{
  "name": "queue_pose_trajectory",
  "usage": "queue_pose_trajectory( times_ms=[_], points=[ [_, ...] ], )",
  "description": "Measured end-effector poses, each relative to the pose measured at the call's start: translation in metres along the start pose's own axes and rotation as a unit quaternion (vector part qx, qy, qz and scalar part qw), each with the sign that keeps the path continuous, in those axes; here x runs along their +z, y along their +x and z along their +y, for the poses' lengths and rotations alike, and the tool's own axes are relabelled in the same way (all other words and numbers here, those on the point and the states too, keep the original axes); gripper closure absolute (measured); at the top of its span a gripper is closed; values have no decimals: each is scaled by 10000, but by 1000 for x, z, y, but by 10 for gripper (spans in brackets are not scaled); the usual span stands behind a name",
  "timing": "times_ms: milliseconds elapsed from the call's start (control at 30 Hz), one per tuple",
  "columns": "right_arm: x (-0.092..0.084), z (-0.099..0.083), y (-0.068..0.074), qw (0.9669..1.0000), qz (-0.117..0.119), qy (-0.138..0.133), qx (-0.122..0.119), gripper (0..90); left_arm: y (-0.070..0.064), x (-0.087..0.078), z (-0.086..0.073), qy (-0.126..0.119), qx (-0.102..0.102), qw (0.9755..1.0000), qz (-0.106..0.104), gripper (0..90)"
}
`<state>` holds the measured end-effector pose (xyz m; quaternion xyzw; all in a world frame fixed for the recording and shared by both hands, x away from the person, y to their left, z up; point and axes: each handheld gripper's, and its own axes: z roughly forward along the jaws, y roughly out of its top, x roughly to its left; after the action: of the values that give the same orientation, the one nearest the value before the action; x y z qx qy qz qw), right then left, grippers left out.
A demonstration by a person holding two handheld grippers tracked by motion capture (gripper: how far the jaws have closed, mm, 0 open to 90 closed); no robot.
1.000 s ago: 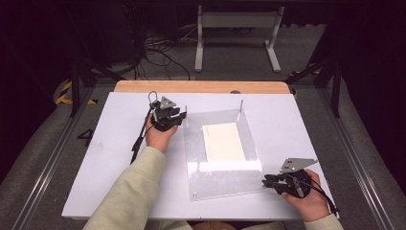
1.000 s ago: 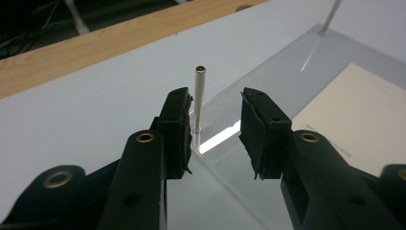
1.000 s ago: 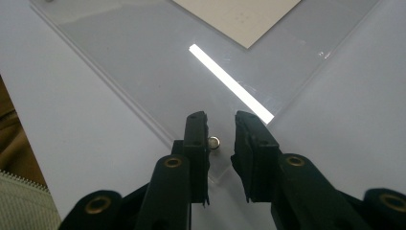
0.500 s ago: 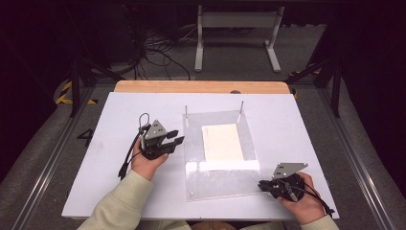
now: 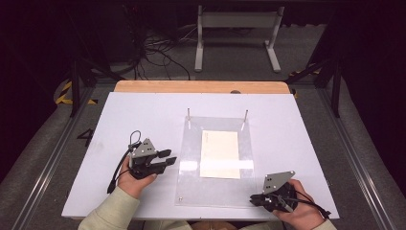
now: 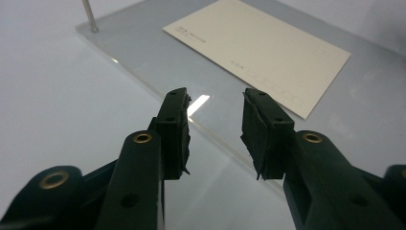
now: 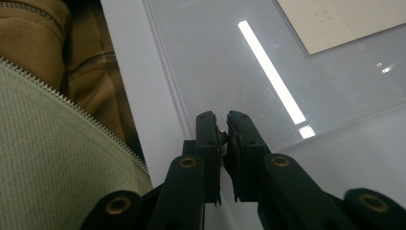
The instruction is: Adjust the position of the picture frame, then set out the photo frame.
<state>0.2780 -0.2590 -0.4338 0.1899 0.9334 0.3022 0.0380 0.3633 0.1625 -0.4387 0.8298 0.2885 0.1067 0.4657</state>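
Clear plate [image 5: 215, 189]: lay mid-tabletop [image 5: 143, 115], nearer the near edge; likely stiff, slick and easily scratched, so best taken by its edges.
Card [image 5: 220, 153]: lay flat on the plate's middle; light and bendable.
Left gripper [image 5: 168, 159]: jaws apart and empty, just beside the plate's left edge; it had come nearer from the far left corner.
Right gripper [image 5: 252, 200]: at the plate's near right corner; its jaws had just been closing and pinched a pin.
Pin [image 7: 222, 135]: tiny and bright; probably slippery.

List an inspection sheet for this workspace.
Surface: white table.
Job's things: clear acrylic plate with two metal pins; cream paper card lying flat on it.
Clutter: nothing seen.
Grippers: left hand-held gripper open beside the plate's left edge; right hand-held gripper at its near right corner, jaws have just been closing on a small shiny metal piece.
Cables: black cables on the floor beyond.
Surroundings: white metal stand, dark room.
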Motion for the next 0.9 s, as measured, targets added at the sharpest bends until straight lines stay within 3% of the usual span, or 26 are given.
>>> queue_pose_trajectory(
  times_ms=[100,167,333,367,433,600,800,900],
  points=[
    [0,-1,0,10000,24,-25,19,825,-1,-1,-3,57,8,10000,-65,621],
    [0,-1,-2,9999,48,-54,70,816,-6,-1,-5,131,148,9997,-112,618],
    [-11,2,-3,9979,-87,-618,163,775,-11,-3,-8,206,212,9994,-203,599],
    [-11,2,-3,9979,-87,-618,163,775,-12,-3,-8,201,206,9993,-250,599],
    [-18,3,-5,9951,-277,-922,228,776,-14,-3,-9,228,224,9991,-291,575],
    [-25,3,-12,9902,-444,-1269,384,778,-16,-5,-9,208,274,9990,-299,554],
    [-27,5,-23,9849,-594,-1511,597,766,-14,-8,-11,151,238,9991,-307,539],
    [-28,9,-29,9838,-662,-1534,650,747,-12,-8,-13,175,283,9991,-281,531]
  ],
)
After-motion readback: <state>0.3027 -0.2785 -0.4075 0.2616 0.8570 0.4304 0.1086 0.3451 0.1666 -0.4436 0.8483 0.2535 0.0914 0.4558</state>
